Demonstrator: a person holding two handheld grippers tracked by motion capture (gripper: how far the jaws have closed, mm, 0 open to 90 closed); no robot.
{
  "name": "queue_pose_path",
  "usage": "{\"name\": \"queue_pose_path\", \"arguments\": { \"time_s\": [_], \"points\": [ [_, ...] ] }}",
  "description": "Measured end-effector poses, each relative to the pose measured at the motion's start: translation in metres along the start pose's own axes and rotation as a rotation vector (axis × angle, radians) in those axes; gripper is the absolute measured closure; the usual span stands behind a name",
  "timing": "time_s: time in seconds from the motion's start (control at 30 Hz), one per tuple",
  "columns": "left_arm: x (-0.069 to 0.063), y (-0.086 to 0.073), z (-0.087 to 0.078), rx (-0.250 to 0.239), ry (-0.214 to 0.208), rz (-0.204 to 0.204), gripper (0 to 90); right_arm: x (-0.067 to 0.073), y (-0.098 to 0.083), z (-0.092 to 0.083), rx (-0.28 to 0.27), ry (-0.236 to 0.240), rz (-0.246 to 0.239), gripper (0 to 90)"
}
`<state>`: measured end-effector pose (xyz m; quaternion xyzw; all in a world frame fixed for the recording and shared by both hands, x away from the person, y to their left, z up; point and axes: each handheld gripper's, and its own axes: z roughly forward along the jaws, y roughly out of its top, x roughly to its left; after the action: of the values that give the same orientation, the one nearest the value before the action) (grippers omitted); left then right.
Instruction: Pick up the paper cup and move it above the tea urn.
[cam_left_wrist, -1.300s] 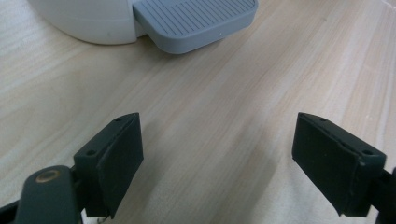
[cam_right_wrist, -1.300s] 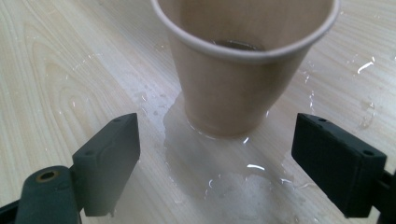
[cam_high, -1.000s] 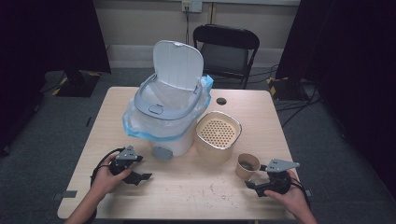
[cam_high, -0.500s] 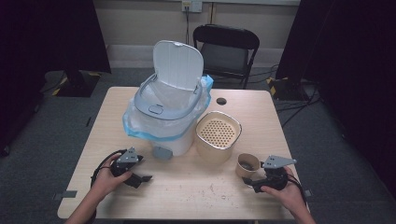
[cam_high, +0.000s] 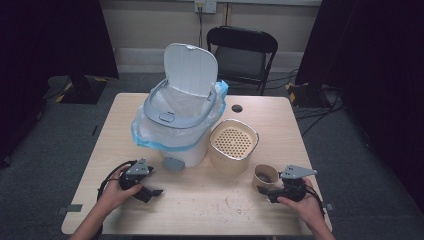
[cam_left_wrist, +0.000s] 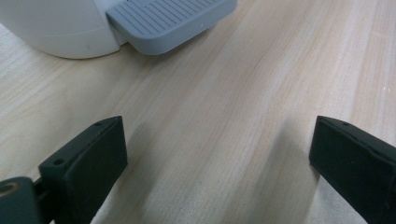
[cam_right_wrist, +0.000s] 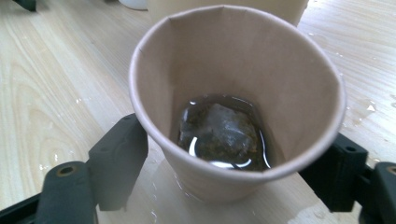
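Right gripper (cam_right_wrist: 224, 172), its fingers (cam_right_wrist: 116, 163) just closing around the paper cup (cam_right_wrist: 233, 93) of tea at the desk's (cam_high: 200, 200) four o'clock, apparently needs a firm squeeze before lifting; left gripper (cam_left_wrist: 215, 158) fingers apart.

Pale wood table (cam_high: 150, 107), black folding chair (cam_high: 242, 50) behind, grey carpet (cam_high: 65, 130), cream wall (cam_high: 145, 22), possibly dark curtains (cam_high: 50, 35) at sides

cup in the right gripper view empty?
No. The paper cup holds dark liquid with a tea bag in it.
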<state>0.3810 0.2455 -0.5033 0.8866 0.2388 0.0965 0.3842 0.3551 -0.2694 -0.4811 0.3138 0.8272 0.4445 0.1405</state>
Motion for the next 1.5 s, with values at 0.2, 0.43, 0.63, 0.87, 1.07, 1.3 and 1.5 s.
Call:
{"name": "queue_pose_path", "arguments": {
  "time_s": [0.2,0.43,0.63,0.87,1.07,1.3,1.5],
  "points": [
    [-0.0016,0.0011,0.0016,0.011,-0.001,0.003,0.0,0.0020,0.0010,0.0025,-0.015,-0.009,-0.011,24.2],
    [-0.0016,0.0011,0.0016,0.011,-0.001,0.003,0.0,0.0009,-0.0027,0.0051,-0.040,-0.013,0.001,27.8],
    [-0.0017,0.0011,0.0016,0.011,-0.001,0.002,0.0,-0.0005,-0.0026,0.0064,-0.058,-0.024,0.000,32.9],
    [-0.0014,0.0011,0.0016,0.009,-0.006,0.003,0.0,-0.0009,-0.0040,0.0068,-0.066,-0.032,-0.005,34.4],
    [-0.0014,0.0012,0.0014,0.013,-0.004,0.003,0.0,0.0004,-0.0045,0.0063,-0.069,-0.041,-0.015,38.1],
    [-0.0015,0.0010,0.0016,0.009,-0.006,0.002,0.0,0.0015,-0.0048,0.0043,-0.071,-0.049,-0.025,42.5],
    [-0.0014,0.0010,0.0016,0.009,-0.006,0.002,0.0,-0.0004,-0.0056,0.0016,-0.075,-0.055,-0.019,44.3]
  ]
}}
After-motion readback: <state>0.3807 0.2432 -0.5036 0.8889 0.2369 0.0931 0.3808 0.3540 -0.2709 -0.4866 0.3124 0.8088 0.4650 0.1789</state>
